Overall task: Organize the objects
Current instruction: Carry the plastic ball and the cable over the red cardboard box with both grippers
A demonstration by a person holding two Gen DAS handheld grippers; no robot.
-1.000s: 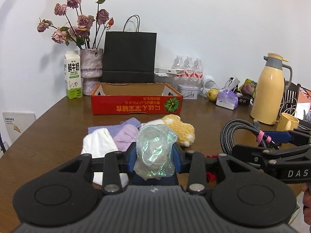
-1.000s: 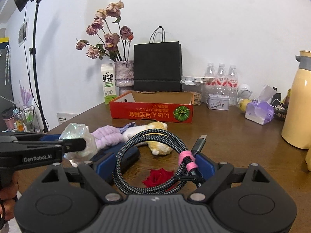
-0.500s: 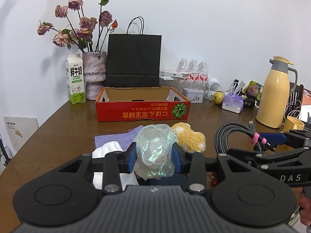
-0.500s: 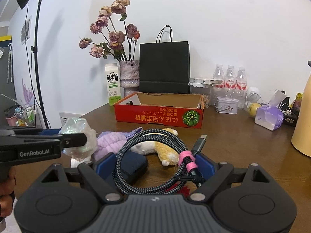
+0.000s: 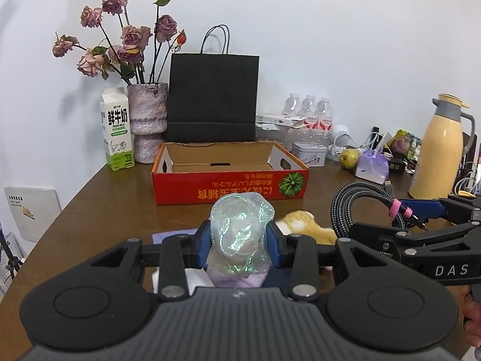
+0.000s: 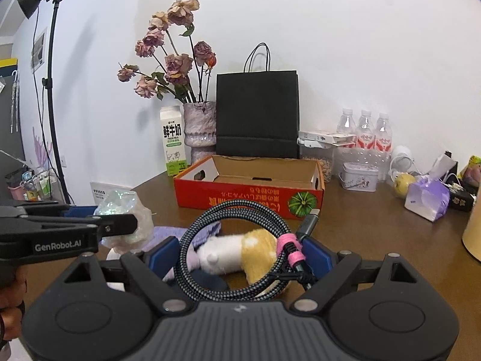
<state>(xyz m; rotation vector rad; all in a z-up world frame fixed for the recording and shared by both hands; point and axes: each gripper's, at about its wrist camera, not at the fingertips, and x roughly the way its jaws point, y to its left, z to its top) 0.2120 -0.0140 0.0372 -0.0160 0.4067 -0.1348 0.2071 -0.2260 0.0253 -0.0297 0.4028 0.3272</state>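
A: Left wrist view first; how many things do you count?

B: One left gripper (image 5: 239,244), its two blue fingers closed tight on one iridescent plastic bag (image 5: 240,234), crumpled, held up above the table; one red cardboard box (image 5: 230,180) at 12 o'clock from it, open on top; its floor shows bare.

A: And the right one?

B: One right gripper (image 6: 240,254); its fingers are narrowed on one coil of braided cable (image 6: 233,249), bound with one pink tie (image 6: 290,248); the coil stands between the blue pads, off the table. In the left wrist view the same coil sits at 3 o'clock.

A: What lies under them?

B: One plush toy (image 6: 240,254), white and yellow, lying on the table; some purple cloth (image 6: 168,233) at about 9 o'clock from it; the number of cloth pieces I cannot tell.

A: Behind the box?

B: One black paper bag (image 5: 212,97) at 12 o'clock; one vase of dried roses (image 5: 147,120) and one milk carton (image 5: 117,129) at 11 o'clock; three water bottles (image 5: 309,115) at 1 o'clock; one small tin (image 5: 309,153); one pear (image 5: 348,158); one yellow thermos (image 5: 440,153) at 2 o'clock.

A: The surface, the room?

B: One brown wooden table (image 5: 99,207); a white wall (image 5: 330,30) behind; one lamp stand (image 6: 52,90) at 10 o'clock in the right wrist view.
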